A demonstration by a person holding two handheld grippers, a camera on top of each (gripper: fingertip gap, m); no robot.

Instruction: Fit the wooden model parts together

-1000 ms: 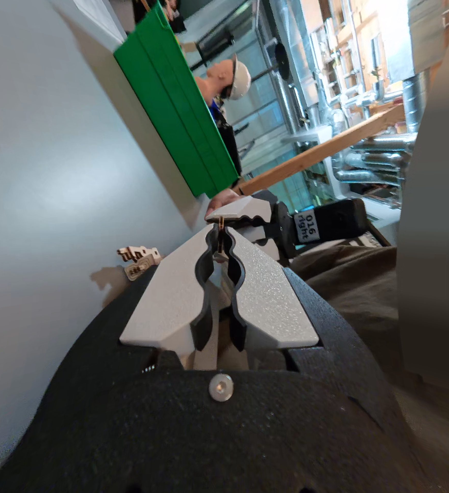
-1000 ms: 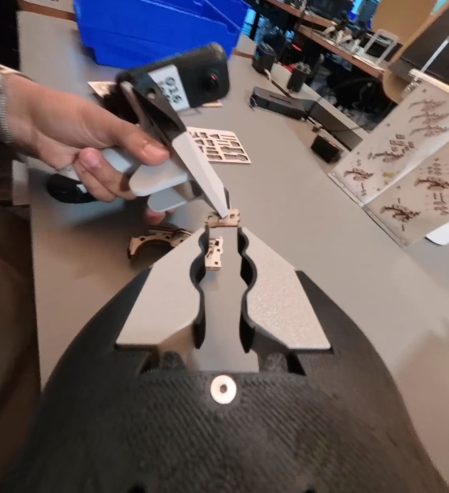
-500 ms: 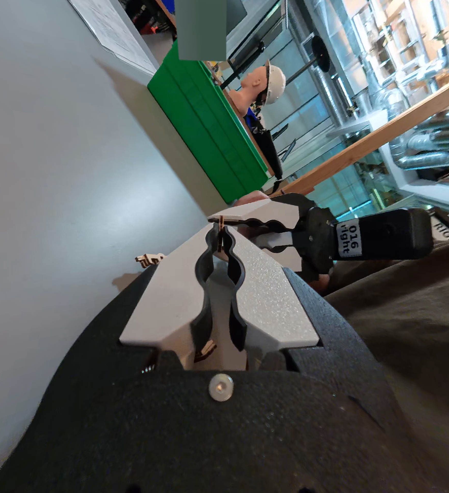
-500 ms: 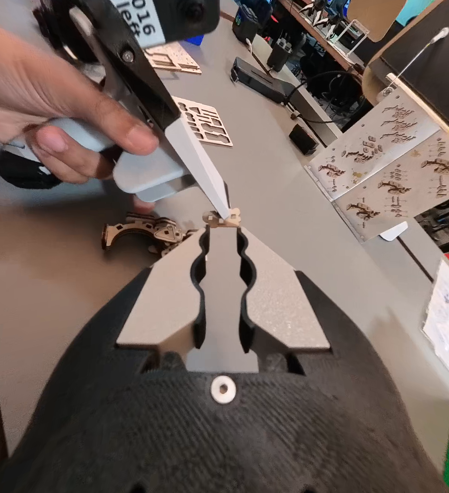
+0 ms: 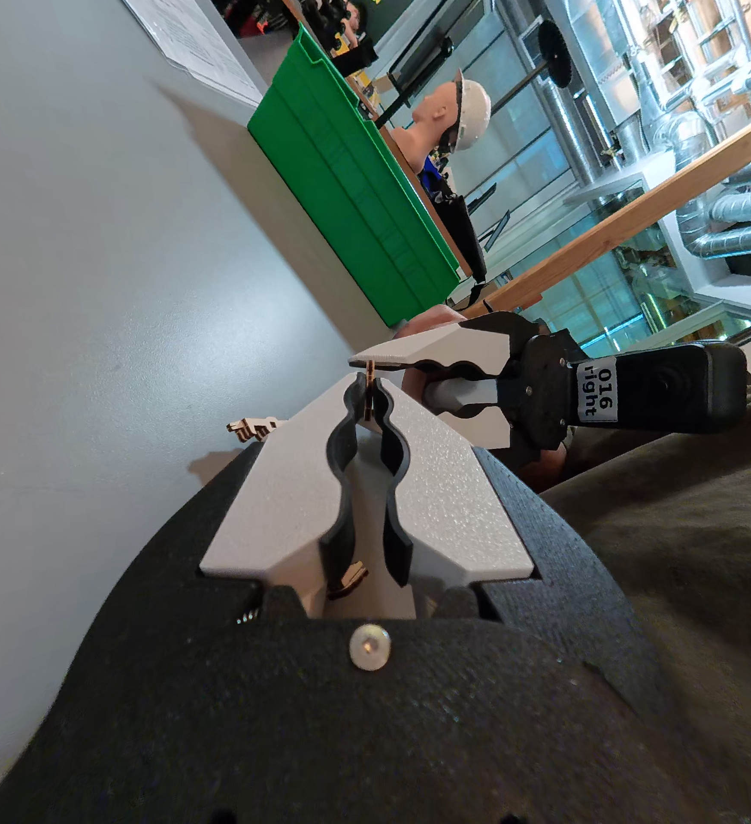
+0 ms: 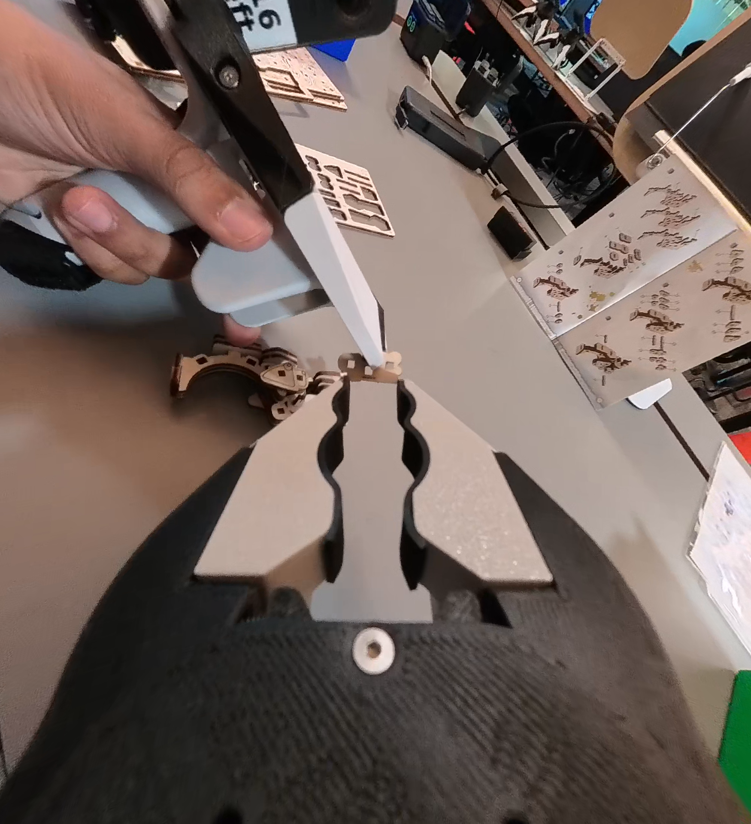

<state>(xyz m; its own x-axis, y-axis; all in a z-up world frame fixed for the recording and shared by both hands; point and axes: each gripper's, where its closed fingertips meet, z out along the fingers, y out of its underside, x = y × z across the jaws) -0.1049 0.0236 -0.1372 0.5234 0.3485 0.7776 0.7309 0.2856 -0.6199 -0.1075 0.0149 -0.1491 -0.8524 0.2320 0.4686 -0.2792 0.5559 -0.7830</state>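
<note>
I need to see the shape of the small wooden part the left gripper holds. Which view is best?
The right wrist view: the small wooden part shows flat-on, notches visible, pinched by the left gripper. The left wrist view shows it only edge-on, a thin strip.

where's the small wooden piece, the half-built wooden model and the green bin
small wooden piece [image 6: 370,371], right wrist view, on its flat middle below the pinching tip
half-built wooden model [image 6: 249,376], right wrist view, on its arched body
green bin [image 5: 356,196], left wrist view, on its ribbed side wall
</note>
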